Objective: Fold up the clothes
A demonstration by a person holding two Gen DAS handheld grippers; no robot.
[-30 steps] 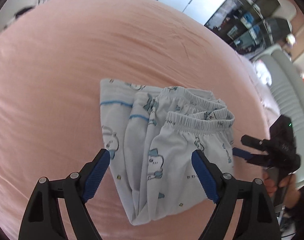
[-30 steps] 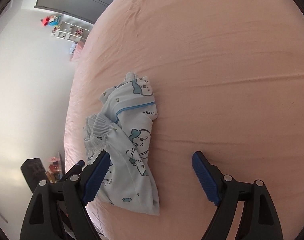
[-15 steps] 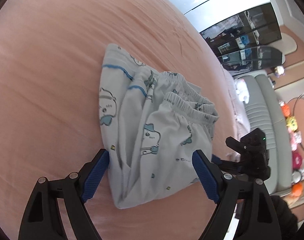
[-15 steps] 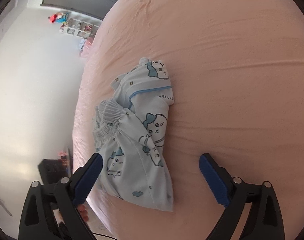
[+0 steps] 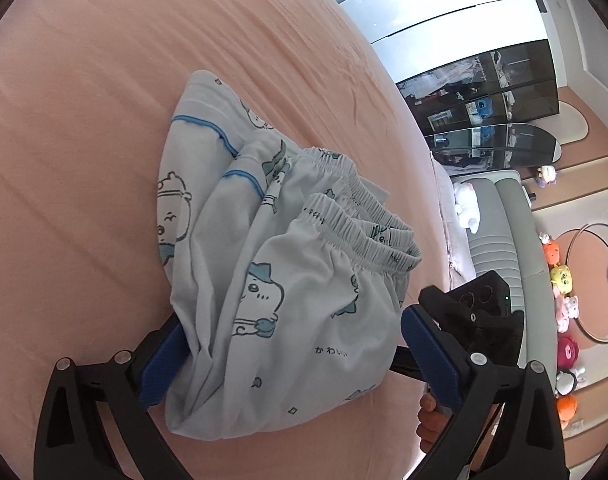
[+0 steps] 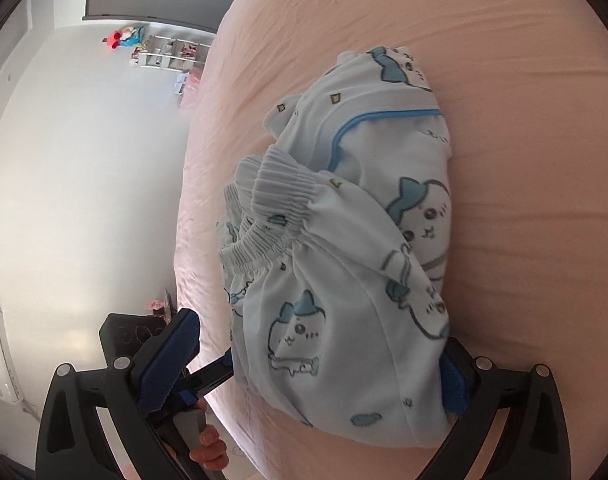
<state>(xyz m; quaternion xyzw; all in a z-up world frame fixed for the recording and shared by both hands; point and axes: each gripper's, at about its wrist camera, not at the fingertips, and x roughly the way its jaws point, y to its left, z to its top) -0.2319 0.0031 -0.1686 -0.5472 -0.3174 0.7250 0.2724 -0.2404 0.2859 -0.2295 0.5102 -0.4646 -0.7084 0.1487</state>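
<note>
Left wrist view, soft folded pajama bundle (image 5: 280, 280) with ribbed elastic waistbands on peach sheet (image 5: 84, 120), left tool (image 5: 292, 356) and right tool (image 6: 324, 364) spread wide around it

The folded pale-blue cotton pyjama garments (image 5: 280, 280) are nearly white, printed with small cartoon animals drawn in grey outline with blue caps and bows, tiny yellow diamonds, and dark Japanese lettering. A bright blue piping line (image 6: 368, 120) curves across the piece farthest from the cameras. Their gathered elastic waistbands (image 5: 356, 236) are plain pale grey-white. Beneath the garments, the salmon-pink bed sheet (image 5: 84, 120) is a single flat colour with no pattern. Each black plastic hand-held gripper, left (image 5: 300, 356) and right (image 6: 316, 364), carries ribbed royal-blue pads (image 5: 428, 352). Beyond the sheet's edge, plush toys (image 5: 564, 300) show orange, yellow, pink and magenta.
</note>
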